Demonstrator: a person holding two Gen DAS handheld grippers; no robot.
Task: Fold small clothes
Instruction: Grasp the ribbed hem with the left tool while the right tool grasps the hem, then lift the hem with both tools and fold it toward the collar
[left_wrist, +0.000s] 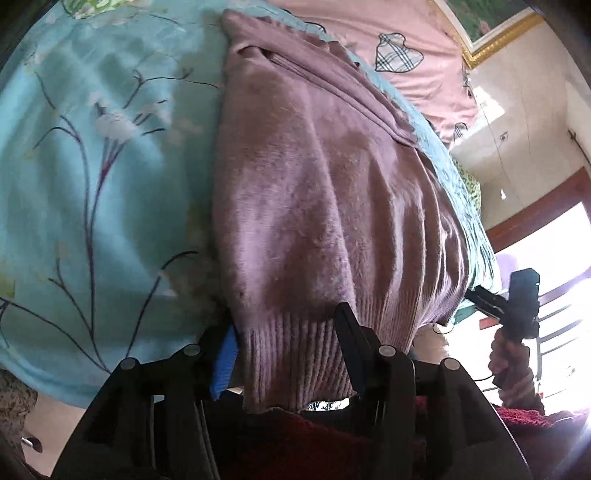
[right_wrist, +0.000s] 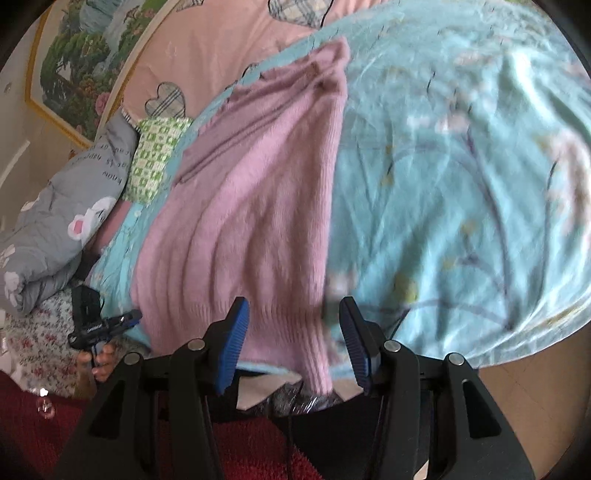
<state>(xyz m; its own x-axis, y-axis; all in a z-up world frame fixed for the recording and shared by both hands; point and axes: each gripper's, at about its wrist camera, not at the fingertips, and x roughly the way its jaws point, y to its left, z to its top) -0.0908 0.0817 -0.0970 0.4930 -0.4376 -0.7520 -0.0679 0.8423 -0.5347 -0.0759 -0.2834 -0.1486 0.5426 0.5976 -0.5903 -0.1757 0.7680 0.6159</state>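
Sweater (left_wrist: 325, 192), mauve-pink fuzzy knit, lies lengthwise on the teal floral bedsheet (left_wrist: 103, 155), ribbed hem (left_wrist: 291, 354) hanging over the near edge of the bed, neck end far toward the pink quilt (left_wrist: 399, 33) with plaid hearts; looks already narrowed into a long strip, side folded in along a crease on the far part, so likely mid-fold with the crosswise fold yet to do; left gripper (left_wrist: 284, 350) has its tongs spread, one either side of the hem, fabric passing between them; blue pad (left_wrist: 225, 365) at the left edge of the hem, the other tong on the ribbing; no pinch seen, they look set to close on the hem corner; right gripper (right_wrist: 291, 332) also spread wide, blue pads (right_wrist: 232, 350) straddling the other hem corner (right_wrist: 295, 347), knit draped between, not squeezed; both sit at the near hem probably so the bottom can be lifted and carried to the far end; hem overhang gives the tongs room to get under the cloth; right view is motion-blurred, so contact with pads unclear; grey rolled duvet (right_wrist: 55, 229) and green checked pillow (right_wrist: 155, 155) far left in right view, clear of the sweater; framed painting (right_wrist: 81, 55) on wall beyond; red carpet (right_wrist: 37, 424) below, near side
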